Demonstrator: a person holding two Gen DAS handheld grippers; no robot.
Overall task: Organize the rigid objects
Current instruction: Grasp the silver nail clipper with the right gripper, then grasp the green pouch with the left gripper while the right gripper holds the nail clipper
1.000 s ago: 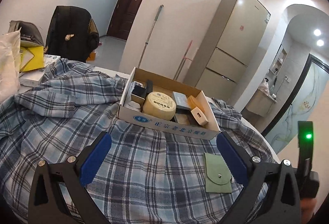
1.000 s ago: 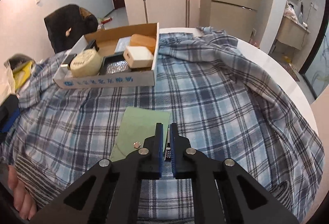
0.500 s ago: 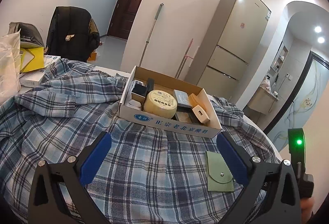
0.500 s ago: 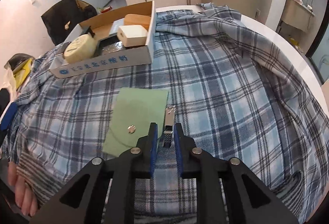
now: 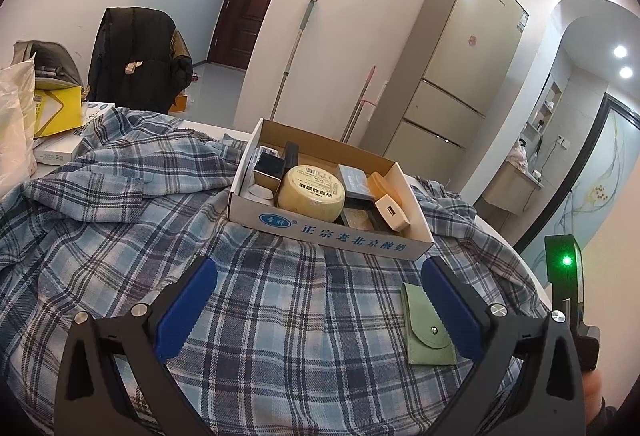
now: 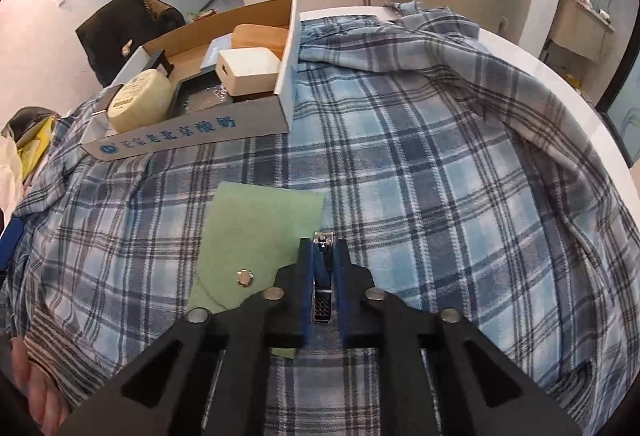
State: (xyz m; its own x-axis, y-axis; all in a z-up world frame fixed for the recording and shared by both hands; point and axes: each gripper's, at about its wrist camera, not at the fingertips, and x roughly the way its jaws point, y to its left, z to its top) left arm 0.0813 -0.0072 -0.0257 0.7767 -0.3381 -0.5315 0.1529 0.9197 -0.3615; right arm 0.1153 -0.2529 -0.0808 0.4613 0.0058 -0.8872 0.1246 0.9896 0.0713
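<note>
Plaid cloth covered table. Box on it held round tin, white charger, other small items. Pouch lay near box. Left gripper spread wide, empty. Right gripper clamped on nail clipper beside pouch.

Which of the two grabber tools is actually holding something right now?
The right gripper: its jaws are shut on a small metal nail clipper. The left gripper has its jaws spread wide with nothing between them.
</note>
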